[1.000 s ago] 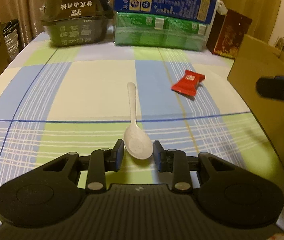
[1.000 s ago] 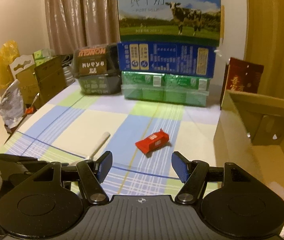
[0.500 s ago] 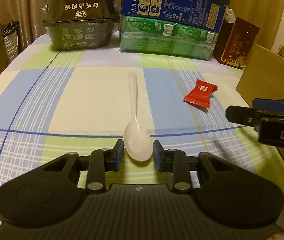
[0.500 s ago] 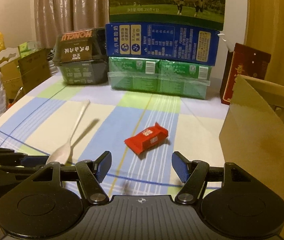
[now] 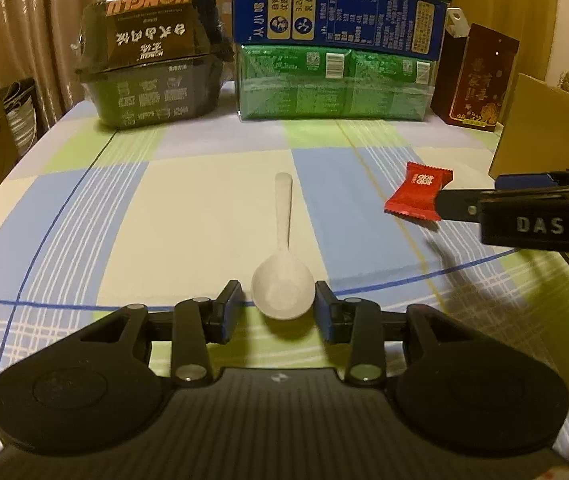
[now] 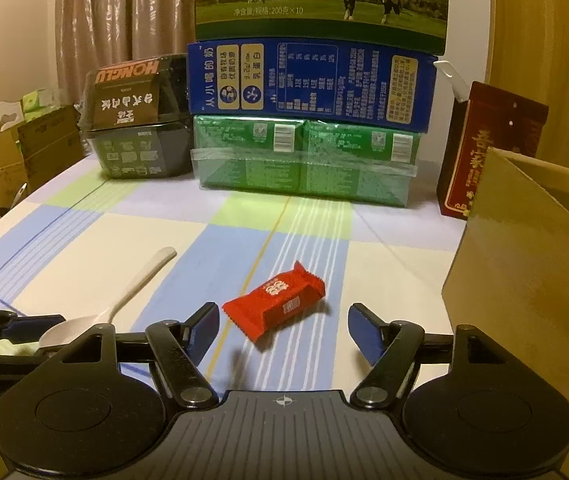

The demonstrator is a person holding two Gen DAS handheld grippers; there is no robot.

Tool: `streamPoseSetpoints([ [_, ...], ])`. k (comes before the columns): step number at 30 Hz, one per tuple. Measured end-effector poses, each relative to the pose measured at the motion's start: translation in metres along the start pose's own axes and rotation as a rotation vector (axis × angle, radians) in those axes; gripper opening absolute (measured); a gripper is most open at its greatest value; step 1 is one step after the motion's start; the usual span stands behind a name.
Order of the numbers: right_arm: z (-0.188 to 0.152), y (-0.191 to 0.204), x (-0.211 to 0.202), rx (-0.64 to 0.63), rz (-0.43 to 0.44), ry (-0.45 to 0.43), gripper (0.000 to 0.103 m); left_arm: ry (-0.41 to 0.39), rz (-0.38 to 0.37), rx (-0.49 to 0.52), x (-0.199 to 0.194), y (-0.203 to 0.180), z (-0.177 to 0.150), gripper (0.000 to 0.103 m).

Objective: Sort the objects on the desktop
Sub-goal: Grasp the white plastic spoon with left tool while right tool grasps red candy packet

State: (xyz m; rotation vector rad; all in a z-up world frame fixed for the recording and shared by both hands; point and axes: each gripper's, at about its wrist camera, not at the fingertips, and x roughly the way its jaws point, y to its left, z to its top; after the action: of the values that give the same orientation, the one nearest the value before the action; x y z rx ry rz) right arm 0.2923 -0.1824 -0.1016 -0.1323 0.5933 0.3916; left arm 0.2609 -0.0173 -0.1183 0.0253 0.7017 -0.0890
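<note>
1. Checked cloth [image 5: 188,216] in blue, green and cream covers the table; curtains [image 6: 124,20] hang behind.
2. Stacked milk cartons [image 6: 308,84] line the far edge, a cardboard box [image 6: 524,280] stands right.
3. Left gripper [image 5: 278,306] brackets the white spoon [image 5: 282,284] bowl, pads apparently touching.
4. Right gripper [image 6: 284,326] gapes wide, red candy packet [image 6: 274,300] lying loose between its fingers.

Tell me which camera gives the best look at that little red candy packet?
The right wrist view: the red candy packet lies close, just ahead of the open right gripper, its whole wrapper visible. In the left wrist view the packet is farther off to the side, smaller, and the right gripper covers one end.
</note>
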Motion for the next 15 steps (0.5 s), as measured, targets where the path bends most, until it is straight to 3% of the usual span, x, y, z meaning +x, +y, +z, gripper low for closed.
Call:
streamPoseSetpoints([
  [15,0.003,0.003,0.027,-0.028,-0.013,0.002,0.083,-0.023,-0.030,-0.024,0.004,0.000,0.009,0.028],
])
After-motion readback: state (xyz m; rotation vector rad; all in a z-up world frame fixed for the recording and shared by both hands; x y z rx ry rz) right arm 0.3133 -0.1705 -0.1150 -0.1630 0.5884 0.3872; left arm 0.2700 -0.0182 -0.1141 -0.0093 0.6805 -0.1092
